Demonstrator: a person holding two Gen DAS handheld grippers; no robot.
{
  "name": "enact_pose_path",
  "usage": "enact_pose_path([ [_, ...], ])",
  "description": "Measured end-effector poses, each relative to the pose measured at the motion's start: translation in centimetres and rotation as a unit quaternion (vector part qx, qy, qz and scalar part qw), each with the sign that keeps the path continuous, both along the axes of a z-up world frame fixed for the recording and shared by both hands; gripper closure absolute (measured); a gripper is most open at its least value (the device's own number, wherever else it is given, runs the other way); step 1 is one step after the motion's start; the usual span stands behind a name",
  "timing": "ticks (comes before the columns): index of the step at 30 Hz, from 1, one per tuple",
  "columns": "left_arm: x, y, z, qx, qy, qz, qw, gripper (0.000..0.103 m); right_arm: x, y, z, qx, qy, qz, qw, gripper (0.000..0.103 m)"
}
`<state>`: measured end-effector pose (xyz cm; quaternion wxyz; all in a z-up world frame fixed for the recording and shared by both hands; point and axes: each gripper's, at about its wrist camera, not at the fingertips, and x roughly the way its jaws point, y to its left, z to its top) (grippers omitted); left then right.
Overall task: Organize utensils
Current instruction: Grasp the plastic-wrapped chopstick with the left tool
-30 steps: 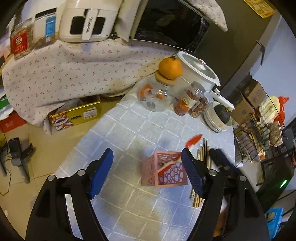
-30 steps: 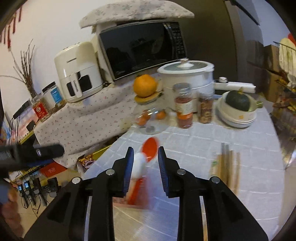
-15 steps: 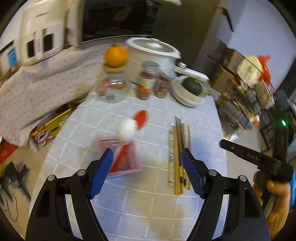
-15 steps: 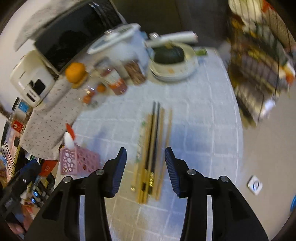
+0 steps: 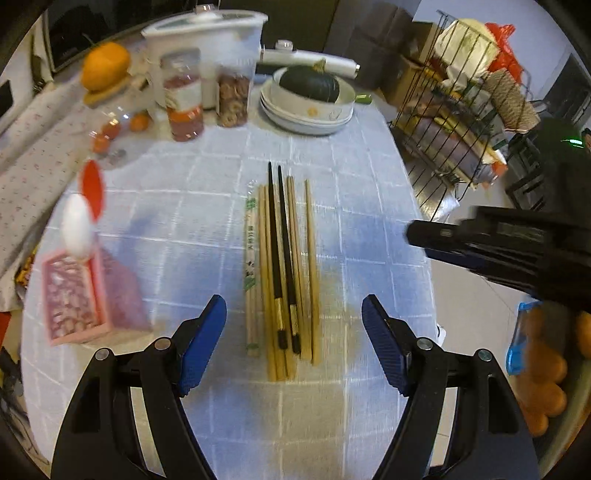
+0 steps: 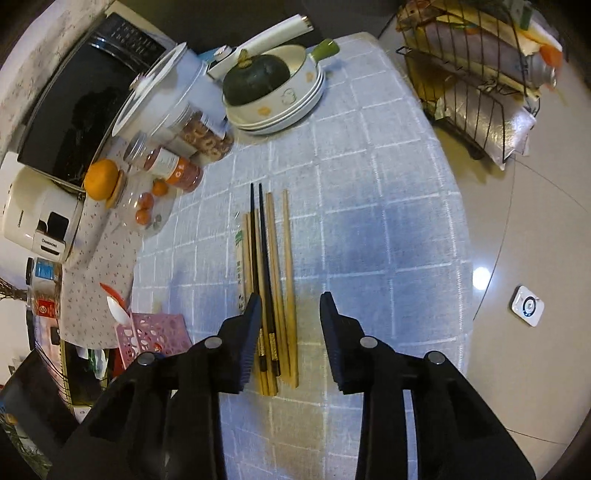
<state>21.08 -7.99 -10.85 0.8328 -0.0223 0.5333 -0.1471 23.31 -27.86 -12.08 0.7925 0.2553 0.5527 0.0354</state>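
Note:
A bundle of wooden and black chopsticks (image 5: 280,258) (image 6: 269,266) lies on the blue checked tablecloth. My left gripper (image 5: 293,301) hovers over their near ends; its jaws are wide, closing slightly, and touch nothing. My right gripper (image 6: 290,297) also hangs above those near ends, jaws apart and closing, the chopsticks below the gap and not pinched. It shows as a dark shape (image 5: 480,247) in the left wrist view. A pink basket (image 5: 74,295) (image 6: 155,332) at the left holds a white spoon (image 5: 77,229) and a red spoon (image 5: 92,184).
Stacked bowls with a dark green squash (image 5: 308,85), spice jars (image 5: 183,103), a white cooker (image 5: 207,33) and an orange (image 5: 105,66) line the far side. A wire rack (image 5: 461,110) stands off the table's right edge, above the floor (image 6: 517,221).
Both grippers swung right from the pink basket to above the chopsticks. The white spoon, between the right fingers a second ago, now stands in the basket.

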Motion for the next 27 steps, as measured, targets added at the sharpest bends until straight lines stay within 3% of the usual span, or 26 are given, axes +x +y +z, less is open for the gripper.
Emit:
enact_pose_path([
  [2,1.2,-0.3,-1.2,-0.003,0.014,0.001,0.9999,0.045,0.1,-0.5,-0.1,0.007,0.001,-0.005,1.0,0.072],
  [4,2.7,0.1,-2.5,-0.005,0.03,0.013,0.9995,0.046,0.3,-1.1,-0.2,0.006,0.003,-0.011,1.0,0.072],
  [14,7.4,1.0,-6.6,0.047,0.051,0.052,0.9963,0.07,1.6,-1.0,-0.8,0.019,0.008,-0.009,1.0,0.075],
  [27,9.9,1.8,-9.4,0.056,0.067,0.057,0.9946,0.078,2.6,-0.4,-1.1,0.03,0.009,0.003,1.0,0.075],
])
